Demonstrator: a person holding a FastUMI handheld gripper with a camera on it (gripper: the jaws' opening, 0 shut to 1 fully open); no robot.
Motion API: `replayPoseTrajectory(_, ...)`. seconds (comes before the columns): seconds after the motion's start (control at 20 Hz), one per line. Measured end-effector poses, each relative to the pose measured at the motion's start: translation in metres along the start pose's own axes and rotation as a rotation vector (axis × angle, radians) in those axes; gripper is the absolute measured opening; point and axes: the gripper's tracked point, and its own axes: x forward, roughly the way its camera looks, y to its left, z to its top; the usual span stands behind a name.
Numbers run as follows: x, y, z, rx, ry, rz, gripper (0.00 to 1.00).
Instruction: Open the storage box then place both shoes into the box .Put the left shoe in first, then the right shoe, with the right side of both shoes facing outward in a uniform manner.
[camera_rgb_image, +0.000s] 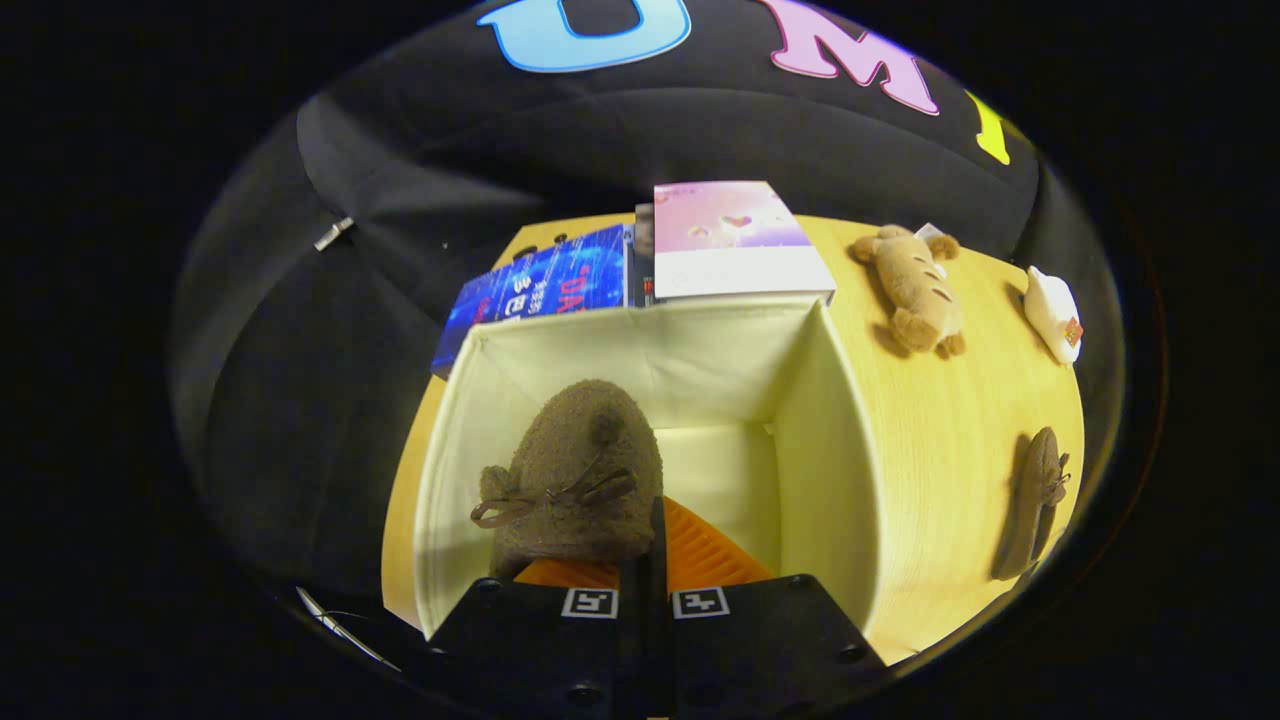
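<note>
Fuzzy brown fabric marks the shoe (580, 475) that the gripper (655, 545) holds pinched at its rear edge, fingers closed tight on it, hanging toe-forward inside the open cream storage box (840, 440), low against its left wall, which I judge leaves room beside it for its partner. That second shoe (1035, 500) lies on the wooden table (940, 420) well to the right of the box, while books (735, 240), a plush bear (915, 285) and a small white toy (1052, 312) sit beyond, none blocking the way.
</note>
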Motion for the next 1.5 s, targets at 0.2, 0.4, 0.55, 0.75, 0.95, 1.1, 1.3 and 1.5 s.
replayPoseTrajectory(0.2, 0.032, 0.010, -0.019, 0.028, 0.112, -0.002, 0.05)
replayPoseTrajectory(0.4, 0.048, 0.008, -0.031, 0.005, 0.137, -0.015, 0.06)
replayPoseTrajectory(0.55, 0.048, 0.017, -0.045, -0.012, 0.178, 0.026, 0.19)
replayPoseTrajectory(0.75, 0.039, 0.017, -0.042, -0.031, 0.167, 0.054, 0.39)
replayPoseTrajectory(0.95, 0.017, 0.016, -0.030, -0.073, 0.116, 0.091, 0.60)
replayPoseTrajectory(1.1, -0.015, 0.023, -0.012, -0.096, 0.033, 0.163, 0.73)
replayPoseTrajectory(1.3, -0.084, 0.022, 0.029, -0.122, -0.124, 0.255, 0.88)
replayPoseTrajectory(1.5, -0.153, 0.001, 0.058, -0.163, -0.273, 0.322, 0.91)
